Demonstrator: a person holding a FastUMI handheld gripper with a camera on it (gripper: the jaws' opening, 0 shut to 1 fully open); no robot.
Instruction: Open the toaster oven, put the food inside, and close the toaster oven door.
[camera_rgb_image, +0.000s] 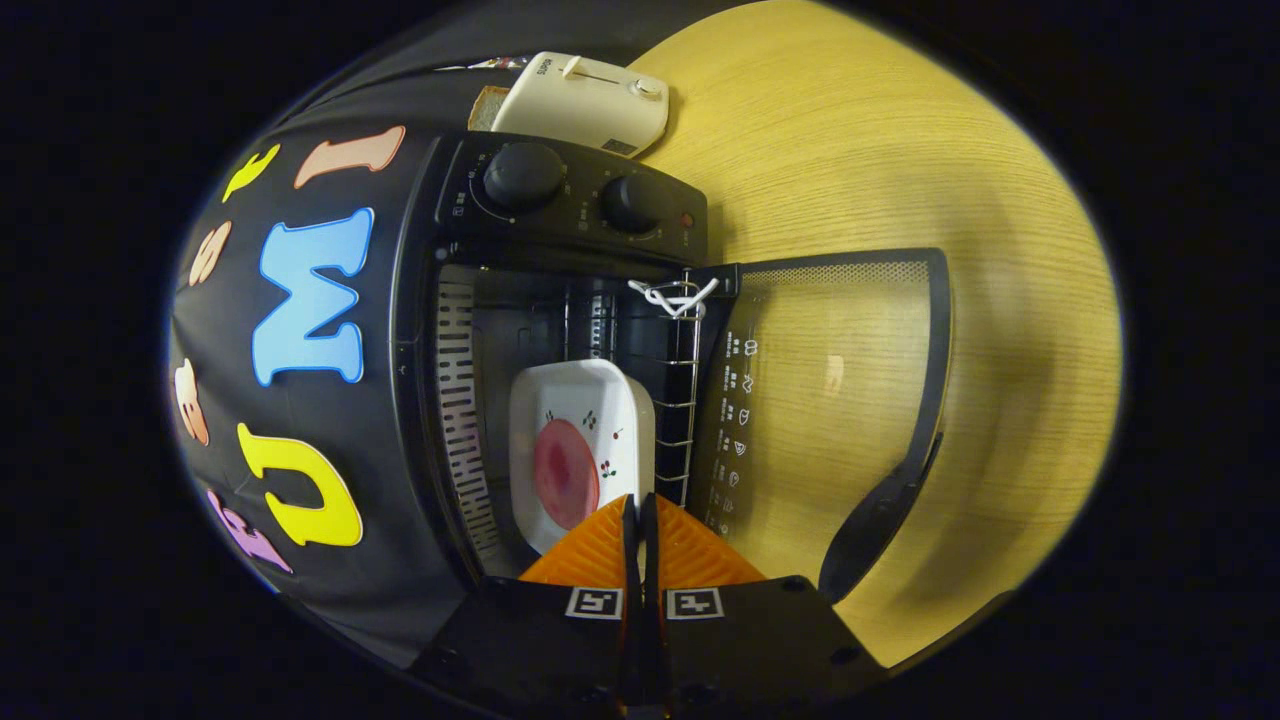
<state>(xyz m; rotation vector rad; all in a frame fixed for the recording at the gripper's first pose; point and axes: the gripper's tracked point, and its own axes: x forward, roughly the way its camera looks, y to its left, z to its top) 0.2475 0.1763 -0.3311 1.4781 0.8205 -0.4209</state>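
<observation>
A black toaster oven (560, 300) stands on a wooden table (850, 150) with its chamber exposed, and inside it, on the wire rack (675, 400), sits a white dish (585, 400) carrying a round pink slice of food (565, 472). Just in front of the dish, the claw (640, 520) has its two orange fingers (590, 550) pressed together, gripping nothing. To the right, the glass door (840, 400) hangs fully open over the table, and beyond the oven's two knobs (523, 176) stands a cream toaster (585, 100).
</observation>
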